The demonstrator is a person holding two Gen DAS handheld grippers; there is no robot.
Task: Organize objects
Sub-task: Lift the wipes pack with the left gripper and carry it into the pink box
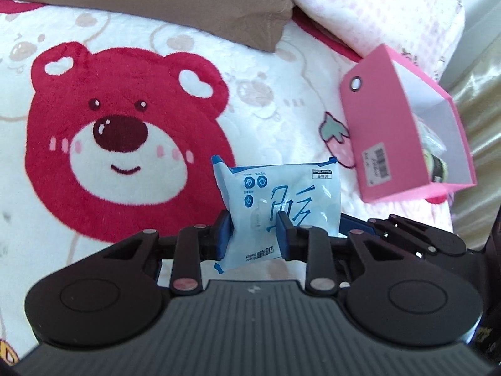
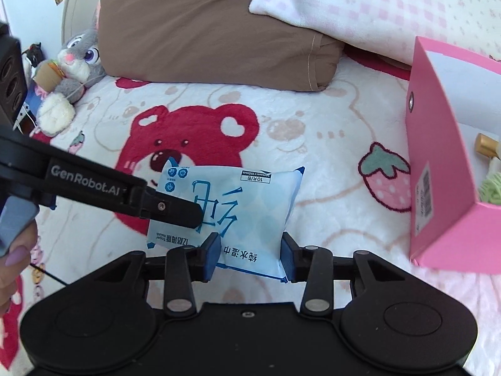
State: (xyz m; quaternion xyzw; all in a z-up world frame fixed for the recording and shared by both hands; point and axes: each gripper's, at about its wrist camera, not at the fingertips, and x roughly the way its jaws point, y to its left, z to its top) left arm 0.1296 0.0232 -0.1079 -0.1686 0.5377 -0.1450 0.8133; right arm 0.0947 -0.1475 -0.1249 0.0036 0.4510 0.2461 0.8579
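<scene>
A light blue pack of wet wipes (image 1: 278, 197) is held upright above the bear blanket. My left gripper (image 1: 254, 235) is shut on its left part. In the right wrist view the same pack (image 2: 250, 206) sits between the blue pads of my right gripper (image 2: 249, 257), which is shut on its lower edge. The left gripper's black finger (image 2: 175, 210) reaches in from the left and presses on the pack. A pink open box (image 1: 404, 125) stands to the right, with a few items inside; it also shows in the right wrist view (image 2: 438, 169).
A white blanket with a red bear (image 1: 119, 131) covers the bed. A brown pillow (image 2: 203, 28) and a pink checked blanket (image 2: 391, 9) lie at the back. A grey rabbit plush (image 2: 72, 62) sits far left. A gold-capped bottle (image 2: 487, 147) lies in the box.
</scene>
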